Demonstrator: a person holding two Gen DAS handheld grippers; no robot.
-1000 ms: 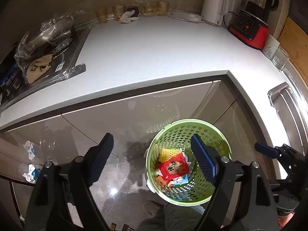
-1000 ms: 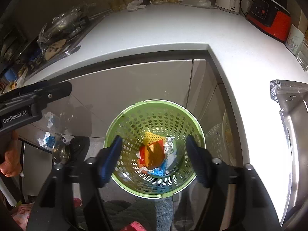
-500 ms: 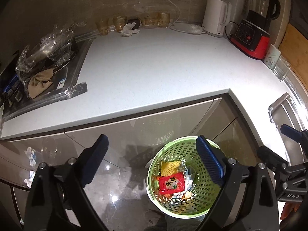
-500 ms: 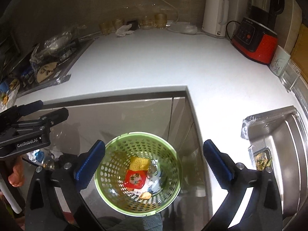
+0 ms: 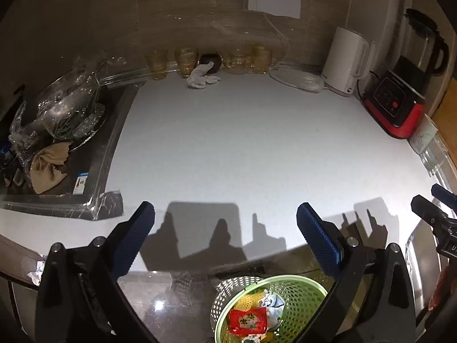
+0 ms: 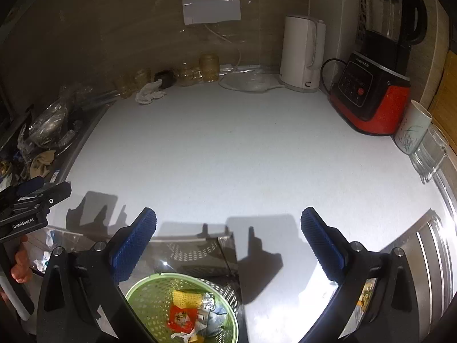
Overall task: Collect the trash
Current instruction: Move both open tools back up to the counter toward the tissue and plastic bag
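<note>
A green perforated basket [image 5: 302, 294] stands on the floor below the counter edge; it also shows in the right wrist view [image 6: 148, 300]. It holds a red packet [image 5: 248, 318], a yellow wrapper [image 6: 187, 297] and crumpled foil and paper. My left gripper [image 5: 225, 237] is open and empty, high above the counter's front edge. My right gripper [image 6: 228, 240] is open and empty, also above the front edge. A crumpled white tissue [image 5: 201, 75] lies at the back of the white counter [image 5: 242, 143], by the glass jars; it also shows in the right wrist view [image 6: 148, 93].
A white kettle [image 6: 302, 54], a red-and-black blender [image 6: 374, 85] and a cup [image 6: 412, 131] stand at the back right. A plastic-wrapped hob [image 5: 57, 131] fills the left. A steel sink [image 6: 428, 257] is at the right. Small scraps [image 5: 35, 271] lie low at the left.
Both grippers have risen and tilted up from over the basket, so the counter now fills both views and the basket has slid to the bottom edge. Both stay open.
</note>
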